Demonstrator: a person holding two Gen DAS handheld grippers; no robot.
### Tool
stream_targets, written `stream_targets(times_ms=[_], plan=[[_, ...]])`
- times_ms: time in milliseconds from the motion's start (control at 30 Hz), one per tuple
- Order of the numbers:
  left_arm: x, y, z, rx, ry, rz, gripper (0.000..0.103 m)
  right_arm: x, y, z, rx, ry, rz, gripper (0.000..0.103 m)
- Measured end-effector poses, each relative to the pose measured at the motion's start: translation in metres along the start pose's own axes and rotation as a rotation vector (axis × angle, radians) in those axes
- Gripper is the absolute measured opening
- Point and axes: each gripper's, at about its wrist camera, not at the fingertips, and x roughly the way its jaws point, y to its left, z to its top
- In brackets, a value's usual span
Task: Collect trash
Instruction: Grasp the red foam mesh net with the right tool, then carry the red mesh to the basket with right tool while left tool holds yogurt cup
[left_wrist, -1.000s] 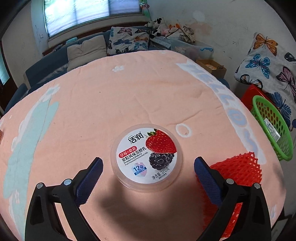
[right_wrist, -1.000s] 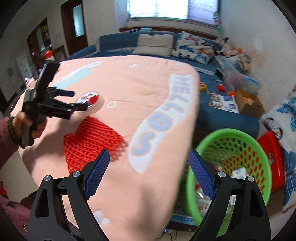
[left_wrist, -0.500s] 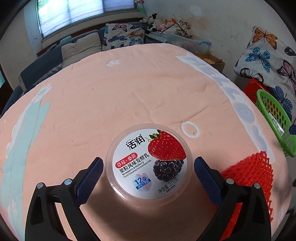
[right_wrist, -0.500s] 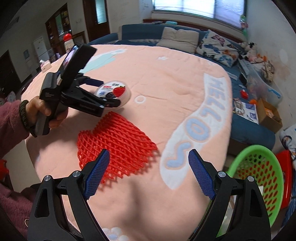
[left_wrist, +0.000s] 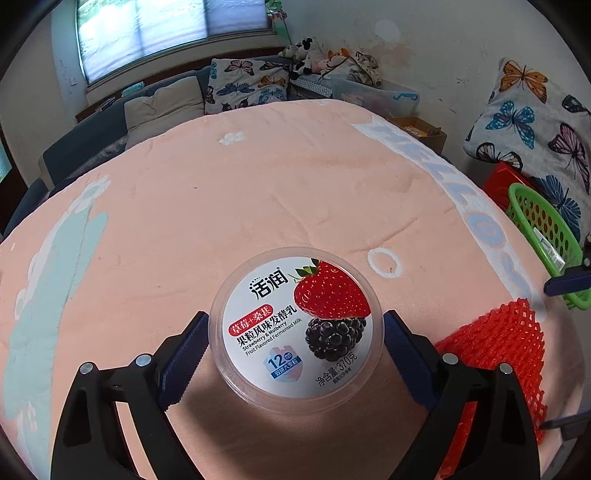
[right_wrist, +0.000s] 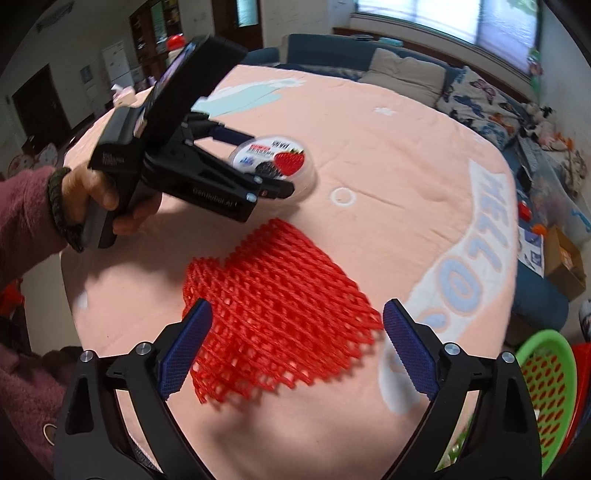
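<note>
The yogurt cup (left_wrist: 295, 328) stands upright near the front edge of the surface (right_wrist: 388, 166), which is covered w/ a pink blanket. The left gripper (left_wrist: 293, 321) has the cup between its fingers. They have just been closing and the pads now sit right at the cup wall on both sides, but I cannot tell if they already press on it.

The right gripper (right_wrist: 297, 306) hangs over the red foam net (right_wrist: 277, 280), which lies flat beside the cup, closer to the front right corner. Its fingers are released and have just been opening, w/ nothing between them.

Risks, as I judge them:
- The cup is round, smooth and almost as wide as the fingers can spread, so the hold is probably shallow. It may slip or tip when lifted, esp. if something is left inside.
- Too hard a squeeze could buckle the thin wall or pop the lid.
- The net is flat and soft, so the fingers may pinch the blanket too and drag it, or catch only a few strands.
- The green basket (right_wrist: 532, 339) stands on the floor past the right edge, so an early release could miss it.
</note>
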Motion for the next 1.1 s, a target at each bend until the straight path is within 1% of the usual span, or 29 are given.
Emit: stream_targets(times_ms=[200,367,433,500,600,667,767,833,867,900,967,1033,1100], plan=[[-0.019,0.020,0.001,-0.035,-0.026,0.025,0.089,0.022,0.010,0.010,-0.069,0.027,0.038,0.096],[-0.031,0.029,-0.002,-0.045,-0.043,0.040,0.089,0.043,0.020,0.012,-0.141,0.065,0.026,0.096],[-0.034,0.032,-0.002,-0.049,-0.046,0.043,0.089,0.050,0.023,0.009,-0.155,0.082,0.023,0.096],[-0.036,0.033,-0.004,-0.050,-0.048,0.046,0.089,0.053,0.025,0.007,-0.158,0.080,0.026,0.096],[-0.037,0.033,-0.005,-0.053,-0.049,0.049,0.089,0.053,0.027,0.005,-0.154,0.078,0.010,0.095],[-0.038,0.034,-0.005,-0.060,-0.050,0.047,0.089,0.052,0.029,0.003,-0.151,0.077,0.008,0.091],[-0.042,0.034,-0.005,-0.066,-0.057,0.041,0.089,0.048,0.027,0.002,-0.132,0.076,0.006,0.078],[-0.045,0.033,-0.005,-0.065,-0.063,0.041,0.089,0.044,0.025,0.000,-0.115,0.074,0.009,0.064],[-0.047,0.033,-0.005,-0.064,-0.065,0.041,0.089,0.041,0.024,-0.001,-0.104,0.071,0.008,0.059],[-0.049,0.033,-0.005,-0.063,-0.068,0.041,0.089,0.039,0.023,-0.001,-0.097,0.072,0.010,0.048],[-0.052,0.032,-0.005,-0.063,-0.071,0.038,0.089,0.034,0.022,-0.003,-0.084,0.066,-0.005,0.041],[-0.055,0.029,-0.005,-0.062,-0.074,0.037,0.089,0.030,0.020,-0.004,-0.072,0.059,-0.009,0.028],[-0.058,0.026,-0.005,-0.059,-0.079,0.036,0.089,0.026,0.018,-0.004,-0.057,0.052,-0.010,0.024]])
